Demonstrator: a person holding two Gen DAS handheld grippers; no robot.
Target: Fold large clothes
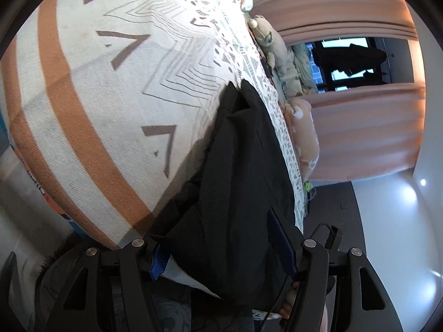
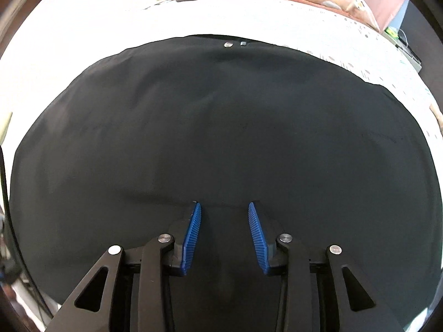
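A large black garment lies spread flat on a bed with a white patterned cover. Two small metal snaps show at its far edge. My right gripper is open, its blue ribbed pads resting just above the black cloth with nothing between them. In the left wrist view, rolled sideways, the black garment drapes between my left gripper's jaws; the blue pads stand wide apart with cloth covering the gap, so I cannot tell the grip.
The striped orange and white bedcover fills the left wrist view. Soft toys and pillows lie at the bed's head by a pink curtain and a dark window. Dark floor lies beside the bed.
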